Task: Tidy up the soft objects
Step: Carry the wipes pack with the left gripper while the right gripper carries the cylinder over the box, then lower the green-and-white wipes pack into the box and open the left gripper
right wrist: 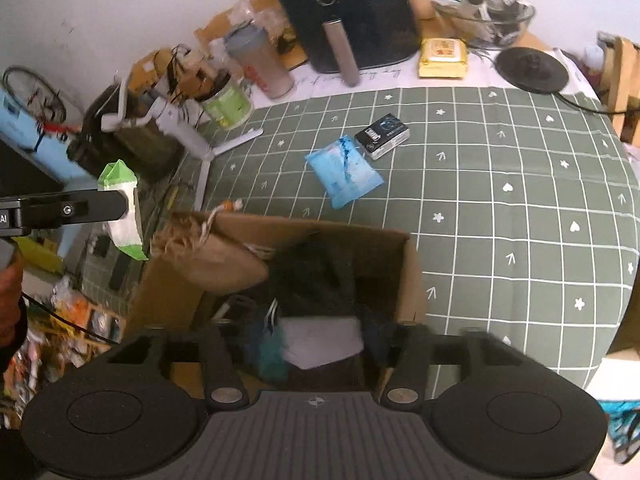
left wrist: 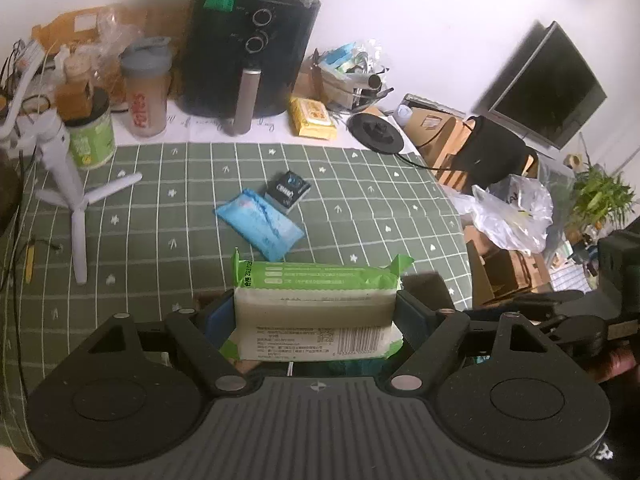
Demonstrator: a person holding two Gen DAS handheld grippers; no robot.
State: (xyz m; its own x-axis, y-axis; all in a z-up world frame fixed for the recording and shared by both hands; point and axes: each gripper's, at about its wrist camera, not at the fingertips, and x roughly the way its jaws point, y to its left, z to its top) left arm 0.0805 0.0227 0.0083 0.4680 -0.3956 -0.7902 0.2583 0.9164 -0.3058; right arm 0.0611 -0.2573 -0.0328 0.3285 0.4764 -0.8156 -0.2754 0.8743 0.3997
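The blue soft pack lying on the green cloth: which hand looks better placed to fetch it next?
The right. Its tool is open and empty above the cardboard box, with the blue pack just beyond. The left tool is busy, clamped on a green-and-white wipes pack.

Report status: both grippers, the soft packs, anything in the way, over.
Left gripper clamped on green-and-white wipes pack. Right gripper open, empty, over cardboard box. Blue pack and black pack on cloth. Nothing blocking.
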